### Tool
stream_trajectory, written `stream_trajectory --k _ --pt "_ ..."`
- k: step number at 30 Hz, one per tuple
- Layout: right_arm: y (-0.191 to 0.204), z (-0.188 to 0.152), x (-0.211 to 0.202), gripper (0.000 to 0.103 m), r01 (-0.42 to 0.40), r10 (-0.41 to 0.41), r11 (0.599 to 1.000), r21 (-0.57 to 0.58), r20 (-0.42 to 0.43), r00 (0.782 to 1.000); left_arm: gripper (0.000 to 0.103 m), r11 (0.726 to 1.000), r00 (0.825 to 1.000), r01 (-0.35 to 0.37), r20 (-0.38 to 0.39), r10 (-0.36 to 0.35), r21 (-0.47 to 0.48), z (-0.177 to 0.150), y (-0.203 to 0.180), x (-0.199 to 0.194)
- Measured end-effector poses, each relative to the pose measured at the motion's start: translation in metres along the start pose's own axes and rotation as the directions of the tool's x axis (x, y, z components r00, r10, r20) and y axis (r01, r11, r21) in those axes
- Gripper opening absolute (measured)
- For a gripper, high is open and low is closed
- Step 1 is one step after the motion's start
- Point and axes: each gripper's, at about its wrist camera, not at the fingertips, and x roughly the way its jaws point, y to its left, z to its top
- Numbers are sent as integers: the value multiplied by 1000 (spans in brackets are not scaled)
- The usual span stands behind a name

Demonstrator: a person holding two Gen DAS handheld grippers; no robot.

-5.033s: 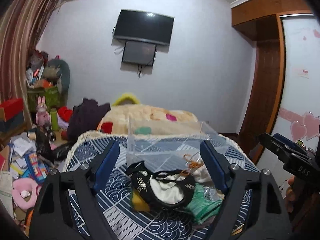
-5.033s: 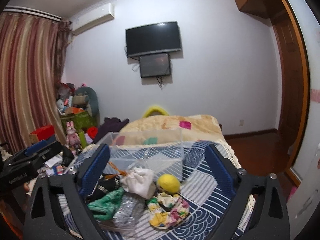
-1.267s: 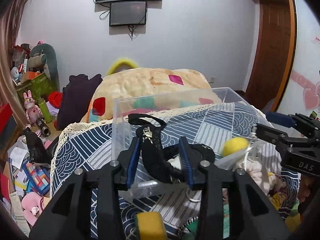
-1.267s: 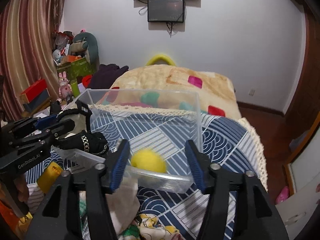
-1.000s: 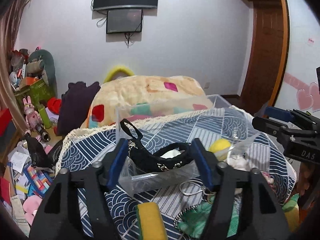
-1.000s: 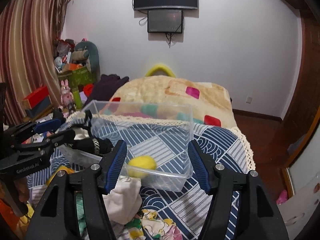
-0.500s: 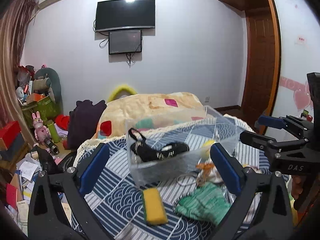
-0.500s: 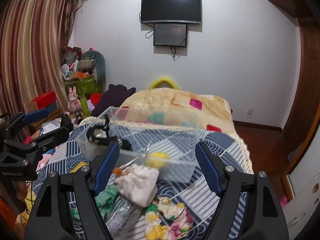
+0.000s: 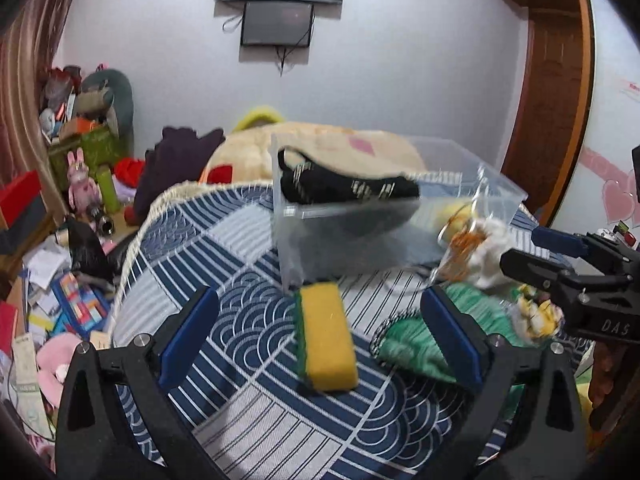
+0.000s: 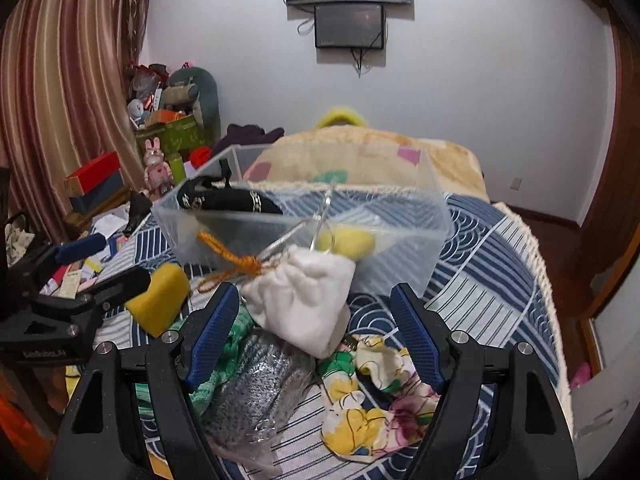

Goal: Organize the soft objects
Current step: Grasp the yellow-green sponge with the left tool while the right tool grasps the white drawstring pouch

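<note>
Both tongs hang spread wide and hold nothing above a bed covered in a navy-and-white wave-patterned quilt (image 9: 248, 320). The left tongs (image 9: 320, 340) frame a yellow sponge with a green scouring side (image 9: 326, 344) that lies flat on the quilt, just in front of a clear rectangular plastic bin (image 9: 384, 236). A black fabric pouch with white lettering (image 9: 348, 190) lies draped over the bin's near rim, and a yellow fuzzy ball (image 10: 354, 242) sits inside the bin against its front wall. The right tongs (image 10: 314, 336) hover over a small heap just before the bin: a white drawstring cloth bag with an orange cord (image 10: 302, 304), a silvery mesh scrubber (image 10: 260, 392) below it, a crumpled green knitted cloth (image 9: 416, 344) to its left, and a floral yellow-and-white fabric piece (image 10: 376, 396) to its right. The white bag touches the bin's front wall.
</note>
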Motion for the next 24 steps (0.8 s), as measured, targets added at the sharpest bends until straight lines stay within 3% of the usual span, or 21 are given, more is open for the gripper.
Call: stream_trajectory --k 5,9,13,15,20,24 --pt "0 -3 15 76 -29 30 999 26 -39 999 100 999 999 29 -34 -30 -22 -10 2 12" --pt "1 -6 24 71 -44 47 998 39 -62 997 72 999 998 39 -57 -40 -22 -14 5 17" --pt "-1 -8 24 49 -66 70 996 51 -66 995 56 994 993 85 -78 -91 -68 -16 10 23" --pt "-1 -10 23 40 -72 75 996 45 -62 995 32 991 988 107 -99 -115 -80 -17 12 26" --pt "2 -10 16 24 -51 52 998 22 -42 998 30 991 991 104 -80 -111 -83 -16 11 20" --pt "0 -9 4 19 -35 35 999 19 -11 999 30 994 995 94 -33 -96 -61 -12 6 3"
